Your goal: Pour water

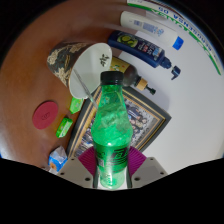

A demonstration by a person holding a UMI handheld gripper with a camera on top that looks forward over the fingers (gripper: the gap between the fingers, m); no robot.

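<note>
over the round brown wooden worktop (25,75) we hold the green translucent plastic bottle with its black cap (111,125) upright, the tool (112,170) clamped on its lower body, so we judge pouring not yet begun: next, tip it toward the white bowl (92,65) beyond.

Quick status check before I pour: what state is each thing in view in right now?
Green bottle: upright, black cap on, held between the fingers.
Claw: shut on the green bottle, both pink pads against it.
White cup: beyond the bottle, mouth facing the camera, contents not visible.
Red lid: lying flat on the table.
White bottles: lying on their sides, blue caps on.
</note>
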